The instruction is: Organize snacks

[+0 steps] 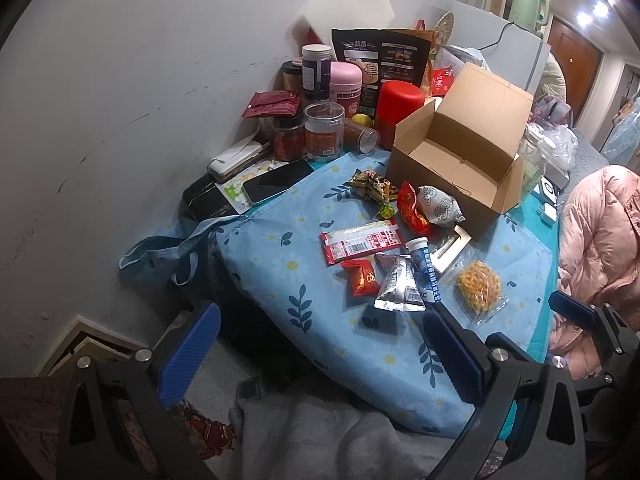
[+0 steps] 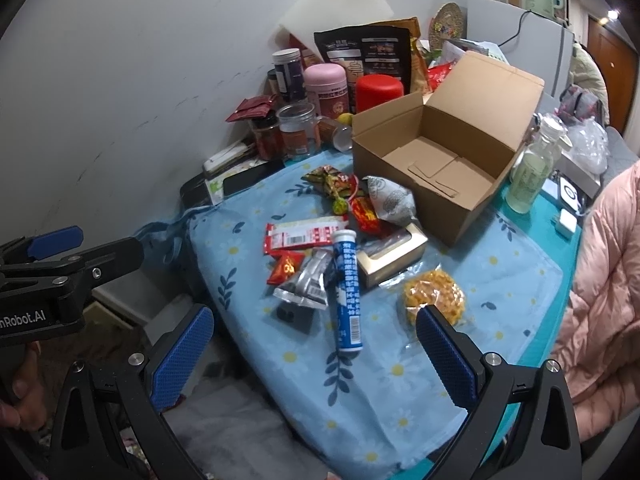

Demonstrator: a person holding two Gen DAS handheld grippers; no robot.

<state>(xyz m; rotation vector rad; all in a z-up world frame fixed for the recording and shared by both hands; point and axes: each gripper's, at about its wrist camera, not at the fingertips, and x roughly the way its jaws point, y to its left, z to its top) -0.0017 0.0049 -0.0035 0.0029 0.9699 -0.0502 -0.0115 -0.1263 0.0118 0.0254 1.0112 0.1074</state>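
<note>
Snacks lie scattered on a blue floral cloth [image 1: 280,272] [image 2: 384,384] before an open, empty cardboard box [image 1: 460,156] [image 2: 440,160]. Among them are a blue tube [image 1: 424,268] [image 2: 346,292], a red-white flat packet [image 1: 360,240] [image 2: 304,234], a small red packet [image 1: 362,278] [image 2: 286,266], a silver packet [image 1: 396,284] [image 2: 308,280], a clear bag of yellow snack [image 1: 478,286] [image 2: 434,298], a white patterned pouch [image 1: 438,204] [image 2: 390,198] and a small gold box [image 1: 450,248] [image 2: 392,254]. My left gripper [image 1: 320,344] is open, short of the snacks. My right gripper [image 2: 312,352] is open just below the tube.
Jars [image 1: 324,132], a red canister [image 1: 400,112] and a black bag [image 1: 380,64] crowd the back against the wall. A phone [image 1: 278,186] lies at the left. A glass bottle [image 2: 532,172] stands right of the box. A person's pink jacket [image 2: 608,280] borders the right.
</note>
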